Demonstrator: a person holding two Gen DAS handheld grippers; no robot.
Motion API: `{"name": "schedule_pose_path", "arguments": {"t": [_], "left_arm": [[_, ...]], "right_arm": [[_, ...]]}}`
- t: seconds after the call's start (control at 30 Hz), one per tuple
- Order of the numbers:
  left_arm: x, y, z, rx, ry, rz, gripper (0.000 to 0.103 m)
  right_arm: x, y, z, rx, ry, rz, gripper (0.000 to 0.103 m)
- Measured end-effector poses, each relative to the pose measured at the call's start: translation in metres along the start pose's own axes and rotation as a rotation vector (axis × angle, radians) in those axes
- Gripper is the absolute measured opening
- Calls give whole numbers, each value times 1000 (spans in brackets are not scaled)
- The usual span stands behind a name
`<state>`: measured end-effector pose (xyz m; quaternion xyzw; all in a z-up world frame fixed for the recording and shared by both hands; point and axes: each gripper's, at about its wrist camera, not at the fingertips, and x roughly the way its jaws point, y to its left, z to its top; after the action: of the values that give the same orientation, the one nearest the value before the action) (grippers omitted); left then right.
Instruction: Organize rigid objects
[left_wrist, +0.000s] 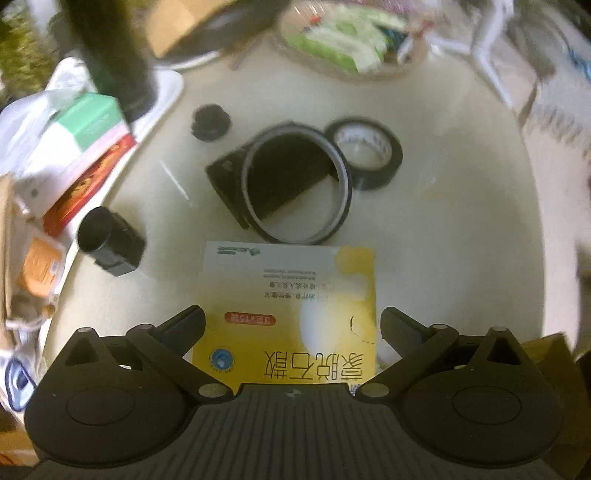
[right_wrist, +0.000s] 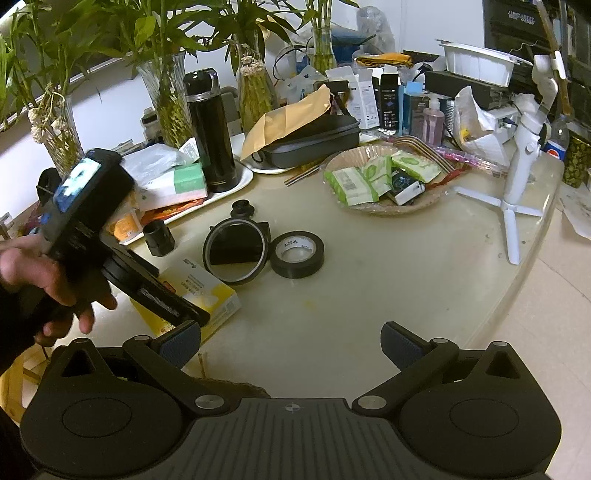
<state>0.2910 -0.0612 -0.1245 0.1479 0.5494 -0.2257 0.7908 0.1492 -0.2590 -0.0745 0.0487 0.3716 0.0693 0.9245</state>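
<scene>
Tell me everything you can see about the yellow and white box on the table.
The yellow and white box is a flat rectangular carton, apparently cardboard, printed with Chinese text, a red label and a small round blue logo. It lies flat on the cream table, just in front of the large thin tape ring. The left gripper is open with a finger on either side of the box's near end; whether they touch it is unclear. In the right wrist view the left gripper's body covers part of it.

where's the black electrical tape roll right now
In the right wrist view the black electrical tape roll lies flat on the table near its middle, just right of the thin tape ring and in front of the snack basket.
</scene>
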Motion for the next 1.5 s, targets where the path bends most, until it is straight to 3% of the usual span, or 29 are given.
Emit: {"name": "schedule_pose_path", "arguments": {"t": [0.27, 0.33, 0.43, 0.9, 1.2, 1.37, 1.5], "left_arm": [[-39, 56, -30, -343, -115, -162, 103], [-44, 67, -41, -411, -143, -168, 103], [-43, 75, -52, -414, -171, -115, 103], [-43, 81, -58, -370, -195, -121, 103], [-45, 74, -57, -284, -202, -96, 103], [-33, 83, -55, -379, -164, -194, 103], [-20, 97, -62, -568, -76, -288, 102]], "right_arm": [[0, -1, 1, 2, 0, 8, 103], [1, 0, 0, -1, 2, 9, 103], [2, 1, 0, -6, 5, 6, 103], [7, 10, 1, -27, 19, 16, 103], [6, 7, 1, -19, 20, 17, 103], [6, 7, 2, -17, 17, 20, 103], [5, 6, 0, -16, 17, 20, 103]]}}
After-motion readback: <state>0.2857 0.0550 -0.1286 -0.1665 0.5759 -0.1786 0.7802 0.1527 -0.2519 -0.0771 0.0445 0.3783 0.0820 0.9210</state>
